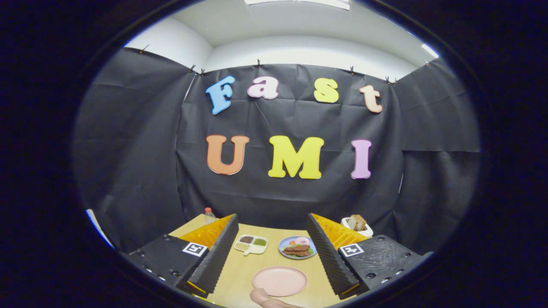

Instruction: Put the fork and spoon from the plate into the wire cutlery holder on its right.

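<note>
My gripper (pixel 272 246) is open, its two fingers spread wide above the wooden table (pixel 239 273). Between the fingers and a little below them lies a pink plate (pixel 280 281), and its visible face is bare. A person's hand (pixel 267 300) shows at the near rim of that plate. Nothing is held between the fingers.
Beyond the pink plate sits a blue plate of food (pixel 298 247), and left of it a white divided tray (pixel 251 244) with grains and greens. A bottle with a red cap (pixel 209 215) stands behind the left finger. A white container with bread (pixel 357 224) stands behind the right finger.
</note>
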Motion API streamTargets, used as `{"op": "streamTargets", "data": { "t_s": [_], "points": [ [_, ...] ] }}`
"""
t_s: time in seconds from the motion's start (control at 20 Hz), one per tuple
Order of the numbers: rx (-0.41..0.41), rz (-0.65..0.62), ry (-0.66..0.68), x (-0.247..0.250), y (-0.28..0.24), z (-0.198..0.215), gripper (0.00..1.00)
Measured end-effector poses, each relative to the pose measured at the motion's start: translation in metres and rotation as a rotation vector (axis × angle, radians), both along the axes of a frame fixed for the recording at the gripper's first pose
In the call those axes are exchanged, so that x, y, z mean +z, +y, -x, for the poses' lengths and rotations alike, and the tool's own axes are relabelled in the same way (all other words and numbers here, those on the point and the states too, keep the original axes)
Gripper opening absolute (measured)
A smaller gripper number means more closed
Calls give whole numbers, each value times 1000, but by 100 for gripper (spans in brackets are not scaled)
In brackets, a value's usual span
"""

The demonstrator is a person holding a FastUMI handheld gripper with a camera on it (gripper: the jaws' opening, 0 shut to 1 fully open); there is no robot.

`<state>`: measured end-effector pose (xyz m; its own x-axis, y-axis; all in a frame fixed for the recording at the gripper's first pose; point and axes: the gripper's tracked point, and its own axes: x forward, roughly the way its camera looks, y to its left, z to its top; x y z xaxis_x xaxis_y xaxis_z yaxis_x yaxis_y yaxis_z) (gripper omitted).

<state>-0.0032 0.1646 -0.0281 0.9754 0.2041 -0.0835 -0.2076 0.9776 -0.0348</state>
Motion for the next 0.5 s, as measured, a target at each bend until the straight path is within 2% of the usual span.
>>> {"op": "streamTargets", "data": {
  "t_s": [0.5],
  "points": [
    [-70,22,4,-2,12,7,96]
  ]
}}
